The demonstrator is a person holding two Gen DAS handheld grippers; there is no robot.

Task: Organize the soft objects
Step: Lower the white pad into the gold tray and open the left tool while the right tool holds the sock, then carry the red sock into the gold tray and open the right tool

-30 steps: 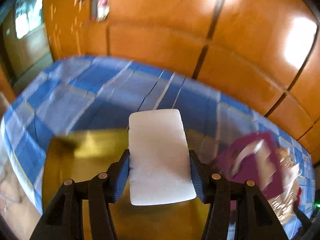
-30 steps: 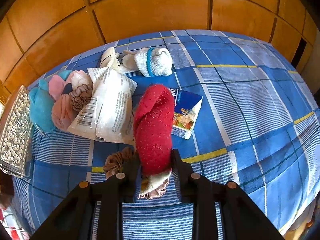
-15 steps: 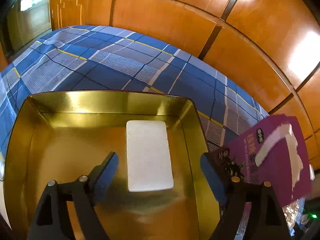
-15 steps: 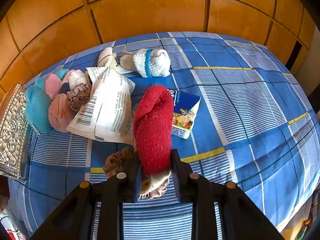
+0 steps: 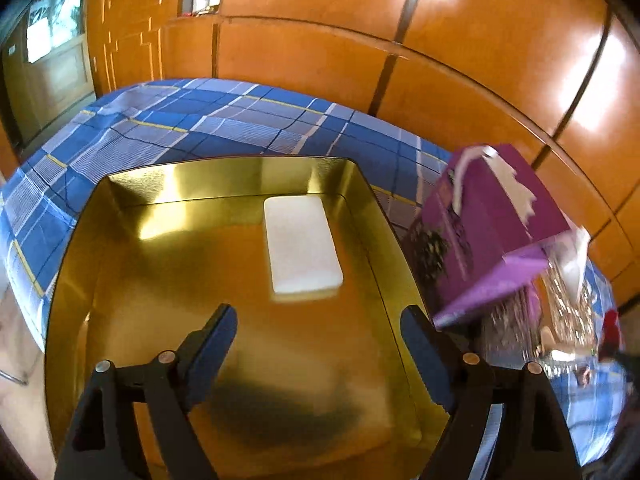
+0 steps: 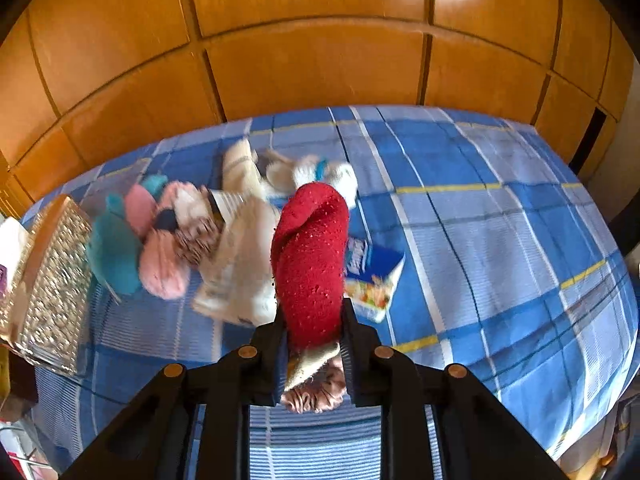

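A red knitted sock [image 6: 310, 264] with a cream cuff is pinched between the fingers of the right gripper [image 6: 313, 344], jaws pressed tight on it, sock sticking up & forward above the blue plaid bedsheet [image 6: 500, 240]. A brownish scrunchie [image 6: 314, 394] shows just below the cuff – can't tell if it's held too. Behind the sock, on the sheet: a white plastic packet [image 6: 240, 276], a blue tissue pack [image 6: 374, 280] just right of the sock, a pile of teal and pink soft items [image 6: 136, 248] to the left, and a white knitted item w/ blue band [image 6: 320, 172] further back, all blurred. A silver patterned box [image 6: 52, 296] sits at the left edge. In the left wrist view, a white sponge block [image 5: 300, 244] lies flat inside a gold tin tray [image 5: 100, 240], toward its far right corner. The left gripper [image 5: 320, 344] hangs over the tray w/ jaws spread wide, nothing between them – apart from the sponge. A purple box [image 5: 492, 224] stands just right of the tray. Orange wooden panelling [image 5: 320, 52] backs the bed.
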